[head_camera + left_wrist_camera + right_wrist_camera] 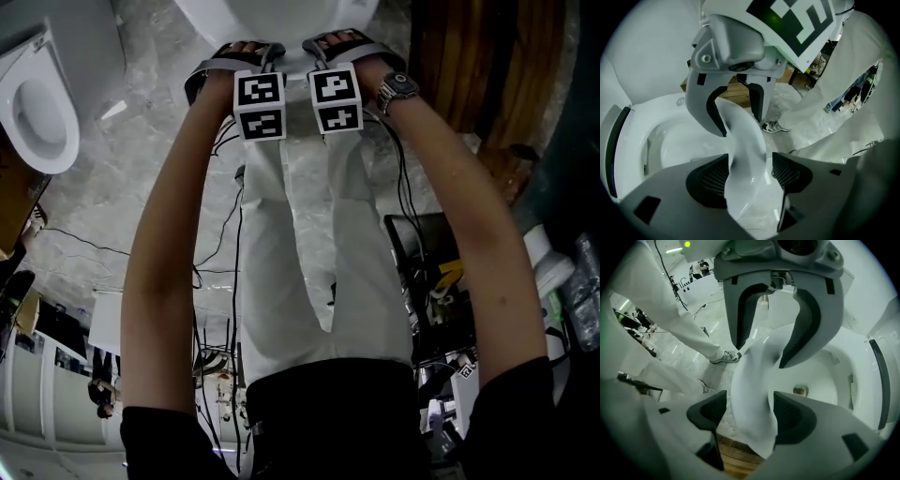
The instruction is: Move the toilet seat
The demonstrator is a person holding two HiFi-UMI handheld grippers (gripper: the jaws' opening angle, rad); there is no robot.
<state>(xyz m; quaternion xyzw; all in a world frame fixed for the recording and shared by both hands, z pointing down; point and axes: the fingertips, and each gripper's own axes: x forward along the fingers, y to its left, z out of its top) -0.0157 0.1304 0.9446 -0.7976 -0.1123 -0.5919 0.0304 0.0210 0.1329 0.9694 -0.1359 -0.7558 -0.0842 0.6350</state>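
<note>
Rigged demonstration or test space, not a domestic bathroom. Evidence: one toilet and a second toilet sharing an open grey marble floor; loose cables trailing across it; wooden panelling alongside.

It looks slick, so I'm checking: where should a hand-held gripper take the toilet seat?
Its near rim, from above, one jaw inside the ring, one outside: there the toilet seat is a narrow band that fits between open jaws.
</note>
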